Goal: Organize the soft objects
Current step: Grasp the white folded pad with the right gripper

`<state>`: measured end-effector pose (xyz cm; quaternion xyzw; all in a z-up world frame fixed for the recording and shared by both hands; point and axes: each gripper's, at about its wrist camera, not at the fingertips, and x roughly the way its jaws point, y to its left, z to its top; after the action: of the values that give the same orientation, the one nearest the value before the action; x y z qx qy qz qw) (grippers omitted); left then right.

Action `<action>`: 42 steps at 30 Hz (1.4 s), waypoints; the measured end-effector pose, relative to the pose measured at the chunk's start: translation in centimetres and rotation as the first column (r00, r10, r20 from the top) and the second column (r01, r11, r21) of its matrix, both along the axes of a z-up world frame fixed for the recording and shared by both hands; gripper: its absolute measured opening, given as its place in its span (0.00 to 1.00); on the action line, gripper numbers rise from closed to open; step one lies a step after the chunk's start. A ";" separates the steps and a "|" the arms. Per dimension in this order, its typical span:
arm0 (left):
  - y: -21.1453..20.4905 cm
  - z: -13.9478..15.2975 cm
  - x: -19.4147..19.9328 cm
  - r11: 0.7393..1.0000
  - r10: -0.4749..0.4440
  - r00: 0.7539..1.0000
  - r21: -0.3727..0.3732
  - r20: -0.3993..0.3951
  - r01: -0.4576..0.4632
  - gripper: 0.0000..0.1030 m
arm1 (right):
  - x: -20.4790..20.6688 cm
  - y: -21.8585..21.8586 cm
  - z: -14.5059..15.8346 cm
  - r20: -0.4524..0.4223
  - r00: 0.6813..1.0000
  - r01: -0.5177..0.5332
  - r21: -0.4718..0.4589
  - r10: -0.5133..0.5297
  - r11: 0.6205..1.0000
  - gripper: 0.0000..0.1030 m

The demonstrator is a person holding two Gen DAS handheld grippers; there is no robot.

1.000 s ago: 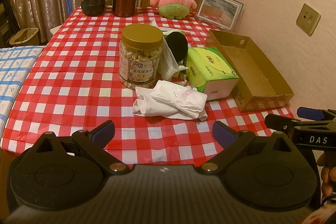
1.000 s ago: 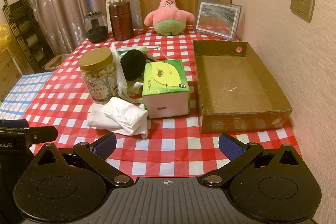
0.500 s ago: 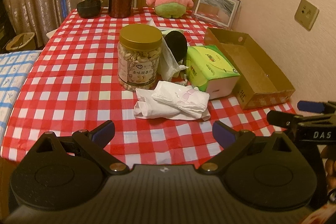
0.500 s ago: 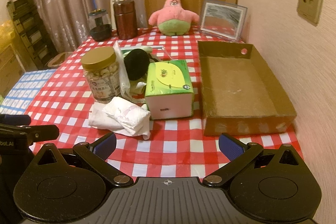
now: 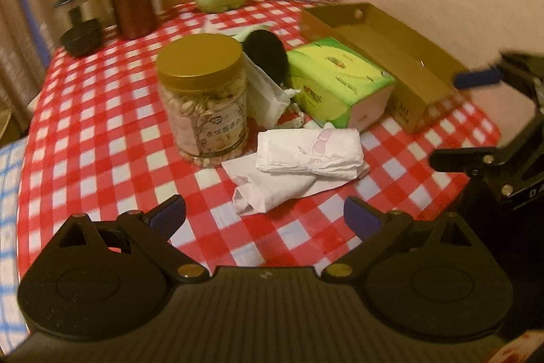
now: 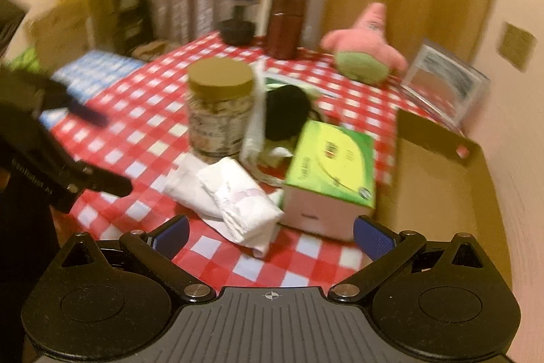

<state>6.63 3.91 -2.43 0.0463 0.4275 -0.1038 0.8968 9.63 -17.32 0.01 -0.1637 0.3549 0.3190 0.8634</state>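
- Left wrist view: our left tongs (image 5: 264, 215) hang released, jaws wide and empty, just short of the white folded cloth bundle (image 5: 307, 155), which lies on the bench (image 5: 95, 138) in front of the nut jar (image 5: 204, 97) and beside the green tissue pack (image 5: 336, 82). We judge the task barely begun: an approach to the first soft item. The next move calls for a low, centred close on the bundle's thick fold.
- Right wrist view: our right tongs (image 6: 270, 235) are also released and empty, near the same bundle. The open cardboard box (image 6: 438, 186) to the right looks the likely destination; nothing shows inside it. A pink plush star (image 6: 363, 48) sits far back, a picture frame (image 6: 445, 84) against the wall, curtains behind.
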 end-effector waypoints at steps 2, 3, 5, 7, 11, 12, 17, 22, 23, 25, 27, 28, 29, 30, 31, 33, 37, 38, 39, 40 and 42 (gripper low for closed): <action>0.3 -0.7 0.9 0.999 -0.053 0.999 0.011 -0.009 0.053 0.95 | 0.5 1.1 -1.0 0.002 0.998 -0.055 -0.029 0.055 0.998 0.93; 0.4 -1.1 1.3 0.997 -0.081 0.997 0.017 -0.012 0.081 0.95 | 0.8 1.7 -1.5 -0.004 0.997 -0.080 -0.042 0.080 0.996 0.88; 0.7 -1.6 1.9 0.991 -0.131 0.991 0.011 -0.007 0.131 0.95 | 1.5 2.9 -2.7 -0.026 0.993 -0.117 -0.068 0.115 0.991 0.84; 0.8 -2.0 2.6 0.983 -0.184 0.983 0.021 -0.005 0.184 0.95 | 2.1 3.9 -3.7 -0.028 0.988 -0.152 -0.093 0.150 0.984 0.81; 0.9 -2.8 3.8 0.954 -0.291 0.957 0.077 -0.011 0.291 0.94 | 3.2 6.0 -5.3 -0.024 0.976 -0.219 -0.154 0.218 0.963 0.70; 1.0 -3.0 4.1 0.947 -0.308 0.951 0.088 -0.017 0.308 0.94 | 3.6 6.4 -5.7 -0.023 0.972 -0.233 -0.170 0.233 0.958 0.69; 1.7 -3.8 5.3 0.928 -0.357 0.933 0.096 -0.042 0.360 0.94 | 4.8 8.2 -7.8 -0.021 0.964 -0.263 -0.244 0.266 0.933 0.62; 1.9 -4.6 6.1 0.924 -0.371 0.927 0.081 -0.058 0.375 0.94 | 4.8 9.6 -9.8 -0.011 0.961 -0.263 -0.344 0.276 0.901 0.60; 1.9 -4.9 6.1 0.923 -0.372 0.926 0.081 -0.062 0.376 0.94 | 4.7 9.7 -10.1 -0.008 0.961 -0.260 -0.358 0.275 0.897 0.60; 1.9 -5.3 6.2 0.922 -0.375 0.924 0.078 -0.069 0.380 0.94 | 4.6 9.8 -10.6 -0.011 0.963 -0.252 -0.378 0.268 0.891 0.52; 1.8 -5.5 6.3 0.921 -0.378 0.923 0.072 -0.074 0.383 0.94 | 4.7 9.7 -10.8 -0.011 0.967 -0.239 -0.370 0.253 0.898 0.47; 1.8 -5.7 6.3 0.920 -0.380 0.922 0.069 -0.076 0.385 0.94 | 4.6 9.6 -10.7 -0.011 0.968 -0.236 -0.362 0.249 0.902 0.46; 1.8 -5.7 6.4 0.920 -0.382 0.921 0.066 -0.076 0.387 0.94 | 4.5 9.4 -10.5 -0.009 0.970 -0.232 -0.354 0.244 0.906 0.45; 1.7 -5.7 6.4 0.919 -0.384 0.920 0.064 -0.077 0.389 0.94 | 4.5 9.2 -10.3 -0.006 0.971 -0.226 -0.349 0.239 0.910 0.43; 1.7 -5.7 6.5 0.918 -0.386 0.919 0.064 -0.077 0.391 0.94 | 4.5 9.1 -10.1 -0.006 0.973 -0.219 -0.340 0.231 0.915 0.43; 1.5 -5.7 6.6 0.917 -0.388 0.919 0.063 -0.073 0.393 0.94 | 4.5 8.6 -9.5 0.000 0.977 -0.200 -0.318 0.211 0.927 0.39; 0.8 -5.4 6.9 0.916 -0.393 0.917 0.055 -0.067 0.397 0.86 | 3.7 7.7 -8.0 0.025 0.982 -0.171 -0.279 0.185 0.945 0.37; 0.5 -5.3 7.0 0.916 -0.395 0.916 0.051 -0.069 0.399 0.84 | 3.5 7.5 -7.5 0.032 0.983 -0.164 -0.268 0.179 0.949 0.36; 0.1 -5.3 7.2 0.915 -0.397 0.915 0.051 -0.072 0.401 0.83 | 3.3 7.3 -7.0 0.040 0.985 -0.153 -0.257 0.169 0.954 0.36; -0.2 -5.4 7.3 0.914 -0.397 0.915 0.056 -0.073 0.402 0.81 | 3.0 7.0 -6.5 0.048 0.986 -0.140 -0.246 0.157 0.959 0.36; -1.0 -5.6 7.4 0.909 -0.406 0.911 0.076 -0.070 0.411 0.80 | 2.7 6.4 -5.6 0.059 0.990 -0.113 -0.223 0.129 0.968 0.36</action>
<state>14.04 2.89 -8.07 0.1716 0.4358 -0.2712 0.8409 12.34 -10.93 -5.61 -0.2907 0.3452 0.3237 0.8316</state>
